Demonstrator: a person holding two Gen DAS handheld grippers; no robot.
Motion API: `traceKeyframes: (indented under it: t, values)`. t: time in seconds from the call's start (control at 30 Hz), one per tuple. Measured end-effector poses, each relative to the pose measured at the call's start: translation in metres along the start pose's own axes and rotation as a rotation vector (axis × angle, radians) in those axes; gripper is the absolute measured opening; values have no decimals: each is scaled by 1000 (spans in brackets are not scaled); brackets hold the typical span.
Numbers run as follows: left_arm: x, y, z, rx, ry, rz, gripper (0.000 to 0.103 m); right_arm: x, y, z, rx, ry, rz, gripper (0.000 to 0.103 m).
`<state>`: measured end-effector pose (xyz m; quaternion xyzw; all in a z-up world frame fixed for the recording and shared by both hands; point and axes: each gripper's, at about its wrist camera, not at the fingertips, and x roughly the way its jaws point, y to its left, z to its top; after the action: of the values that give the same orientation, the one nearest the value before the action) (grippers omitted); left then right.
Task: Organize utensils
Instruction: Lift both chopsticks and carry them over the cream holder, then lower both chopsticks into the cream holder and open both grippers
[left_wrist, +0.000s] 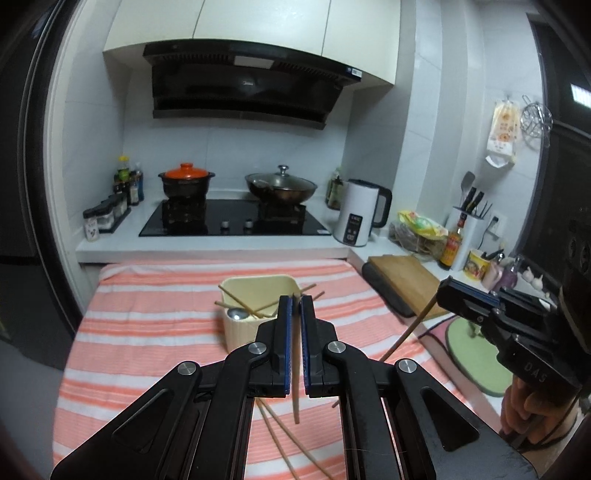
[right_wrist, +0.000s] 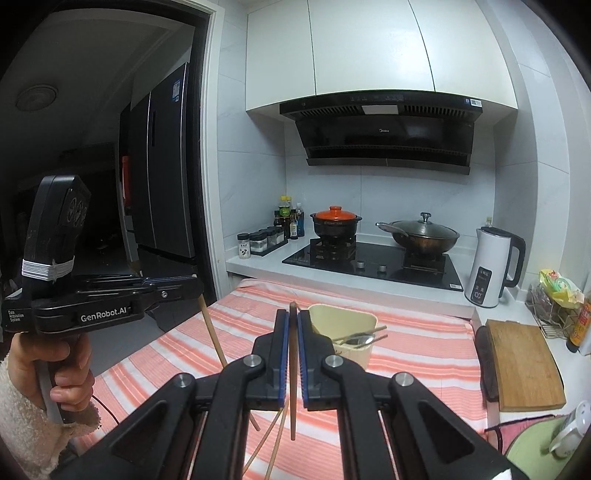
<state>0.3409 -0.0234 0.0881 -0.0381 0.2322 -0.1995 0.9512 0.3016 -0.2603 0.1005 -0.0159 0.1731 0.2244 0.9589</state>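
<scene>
My left gripper (left_wrist: 295, 301) is shut on a pale wooden chopstick (left_wrist: 296, 406) that stands upright between its pads, above the striped cloth (left_wrist: 147, 332). Just beyond it is a cream container (left_wrist: 240, 328) holding crossed chopsticks and a metal spoon (left_wrist: 238, 314). My right gripper (right_wrist: 293, 314) is shut on a darker brown chopstick (right_wrist: 293, 417), also upright, with the container (right_wrist: 354, 354) just behind and to the right. Each gripper shows in the other's view: the right one (left_wrist: 443, 288) with its stick slanting down-left, the left one (right_wrist: 197, 286) with its stick hanging down. Loose chopsticks (right_wrist: 273, 443) lie on the cloth below.
Behind the cloth is a black hob with an orange-lidded clay pot (left_wrist: 186, 181) and a lidded wok (left_wrist: 280, 188). A white kettle (left_wrist: 360, 212), a wooden cutting board (left_wrist: 406, 280) and a knife block (left_wrist: 469, 229) stand at the right. A dark fridge (right_wrist: 162, 166) is at the left.
</scene>
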Motion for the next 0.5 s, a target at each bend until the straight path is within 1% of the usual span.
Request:
traceKeyframes:
  t: [0.2, 0.33, 0.43, 0.5]
  values:
    - [38, 13, 43, -18, -21, 5, 2, 39, -16, 30, -3, -21, -8, 5]
    - [63, 20, 73, -22, -66, 26, 2, 67, -28, 54, -21, -54, -26, 5]
    - [85, 29, 88, -35, -100, 44, 2, 89, -38, 68, -32, -87, -46, 5]
    - [103, 36, 93, -50, -106, 58, 2, 108, -45, 73, -23, -103, -44, 5]
